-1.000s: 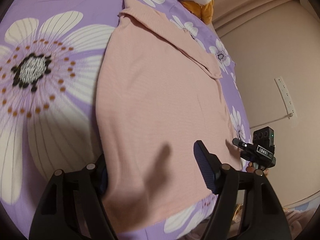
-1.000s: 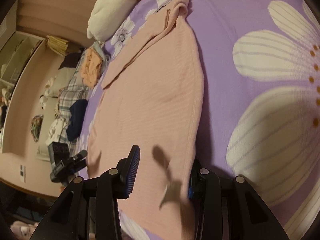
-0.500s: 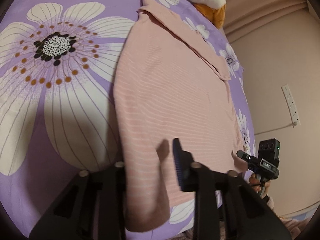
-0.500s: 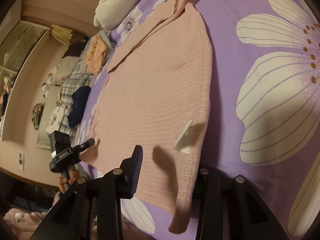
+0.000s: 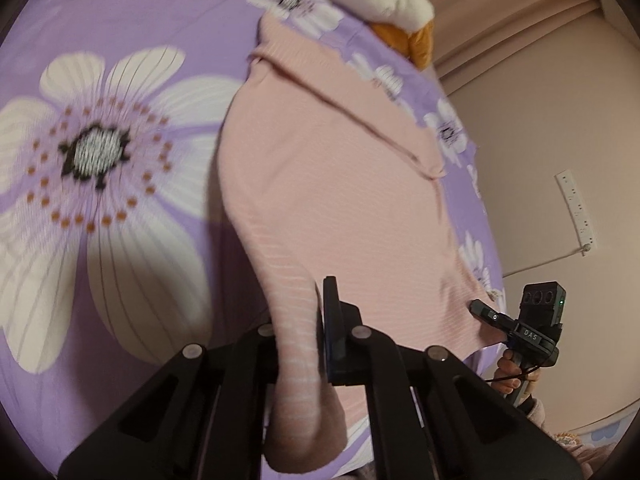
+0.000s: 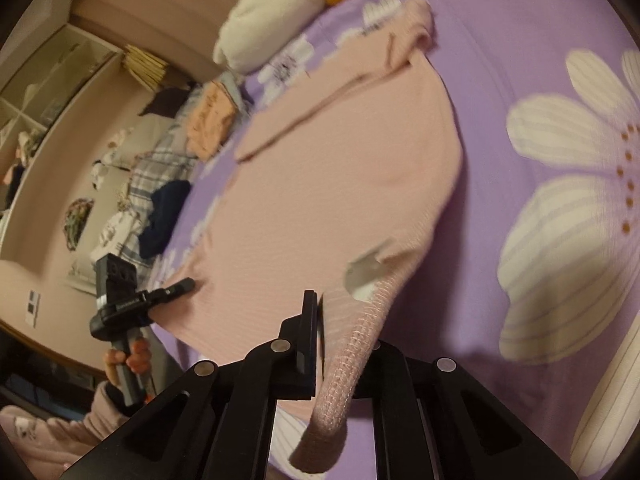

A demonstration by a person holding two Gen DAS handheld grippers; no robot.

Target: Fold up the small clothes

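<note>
A pink knit top (image 5: 332, 200) lies spread on a purple bedspread with large white flowers (image 5: 100, 152). My left gripper (image 5: 300, 320) is shut on the near left corner of its hem and lifts it off the bed. My right gripper (image 6: 344, 328) is shut on the near right corner of the hem of the pink top (image 6: 340, 184), where a white label (image 6: 364, 276) shows. The collar end lies far from me. Each view shows the other gripper at the opposite hem corner: the right gripper (image 5: 480, 310) and the left gripper (image 6: 184, 286).
A white and orange plush toy (image 5: 400, 4) lies at the head of the bed. A pile of other clothes (image 6: 160, 176) sits beside the bed at the left of the right wrist view. A wall with a power strip (image 5: 576, 208) stands to the right.
Both grippers have closed onto the hem corners, which were between open jaws a second ago. The near edge of the top has risen off the bed.
</note>
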